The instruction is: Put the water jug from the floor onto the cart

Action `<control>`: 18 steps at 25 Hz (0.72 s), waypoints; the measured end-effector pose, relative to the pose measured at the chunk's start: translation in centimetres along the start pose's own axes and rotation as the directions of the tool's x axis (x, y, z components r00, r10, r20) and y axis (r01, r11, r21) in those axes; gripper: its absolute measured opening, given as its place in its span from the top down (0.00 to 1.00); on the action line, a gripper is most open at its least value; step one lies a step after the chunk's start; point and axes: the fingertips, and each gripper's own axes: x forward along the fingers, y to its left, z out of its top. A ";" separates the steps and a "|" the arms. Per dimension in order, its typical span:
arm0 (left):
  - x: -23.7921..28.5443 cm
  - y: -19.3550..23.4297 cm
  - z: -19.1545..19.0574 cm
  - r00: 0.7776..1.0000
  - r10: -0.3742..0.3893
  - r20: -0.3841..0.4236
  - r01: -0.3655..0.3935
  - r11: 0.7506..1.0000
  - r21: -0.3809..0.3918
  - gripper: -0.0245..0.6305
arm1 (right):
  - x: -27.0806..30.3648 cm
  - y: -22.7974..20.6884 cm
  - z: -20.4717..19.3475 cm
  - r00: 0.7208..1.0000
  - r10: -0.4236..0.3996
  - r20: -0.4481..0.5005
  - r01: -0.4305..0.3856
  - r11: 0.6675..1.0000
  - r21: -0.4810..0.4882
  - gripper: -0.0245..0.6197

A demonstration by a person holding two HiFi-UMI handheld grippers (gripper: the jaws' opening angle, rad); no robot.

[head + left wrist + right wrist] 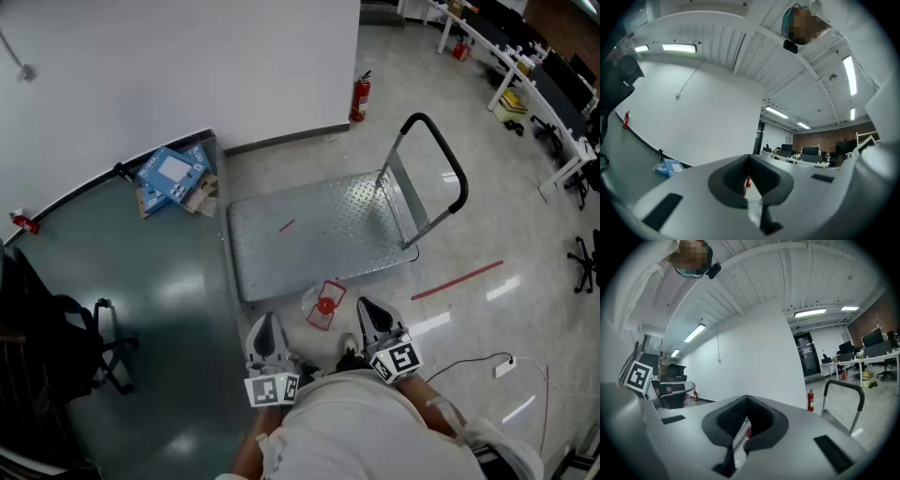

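The water jug, clear with a red cap, stands on the floor just off the near edge of the steel platform cart. In the head view it lies between my two grippers and a little ahead of them. My left gripper is to its left, my right gripper to its right; neither touches it. Both are held level, and each has its jaws together with nothing between them. The left gripper view shows its jaws closed; the right gripper view shows the same.
The cart's black handle rises at its far right end. A fire extinguisher stands by the white wall. Blue boxes lie at the left, a black office chair nearer. A red tape strip and a cable lie on the floor at the right.
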 end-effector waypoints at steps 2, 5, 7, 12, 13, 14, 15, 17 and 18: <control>0.1 0.2 0.1 1.000 0.001 0.000 -0.001 1.000 0.001 0.96 | 0.2 0.1 0.0 1.000 0.003 0.000 -0.003 1.000 0.002 0.94; 0.2 0.3 0.3 1.000 0.004 0.001 -0.004 1.000 0.000 0.96 | 0.4 0.2 0.2 1.000 0.006 0.000 -0.006 1.000 0.002 0.94; 0.2 0.3 0.3 1.000 0.004 0.003 -0.004 1.000 0.000 0.96 | 0.4 0.1 0.2 1.000 0.009 -0.002 -0.009 1.000 0.001 0.94; 0.4 0.3 0.1 1.000 0.001 -0.003 -0.001 1.000 0.008 0.96 | 1.2 -0.2 -0.8 0.999 -0.004 -0.046 0.003 1.000 -0.028 0.94; 0.4 0.2 0.2 1.000 0.000 -0.003 0.000 1.000 0.012 0.96 | 1.7 -0.2 -1.5 0.997 -0.003 -0.082 -0.001 0.999 -0.052 0.94; 0.4 0.3 0.2 1.000 -0.001 -0.002 0.001 1.000 0.017 0.96 | 2.3 -0.2 -2.3 0.992 0.003 -0.127 -0.013 0.997 -0.076 0.94; 0.3 0.3 0.2 1.000 -0.001 -0.002 0.001 1.000 0.022 0.96 | 3.1 0.0 -3.3 0.984 0.018 -0.180 -0.036 0.995 -0.095 0.94; 0.5 0.7 0.1 1.000 0.001 -0.003 -0.001 1.000 0.026 0.96 | 5.0 0.6 -5.9 0.949 0.073 -0.305 -0.115 0.986 -0.120 0.94; 0.6 1.0 0.0 1.000 0.004 -0.005 -0.004 1.000 0.027 0.96 | 5.9 1.0 -7.6 0.920 0.102 -0.379 -0.162 0.978 -0.129 0.94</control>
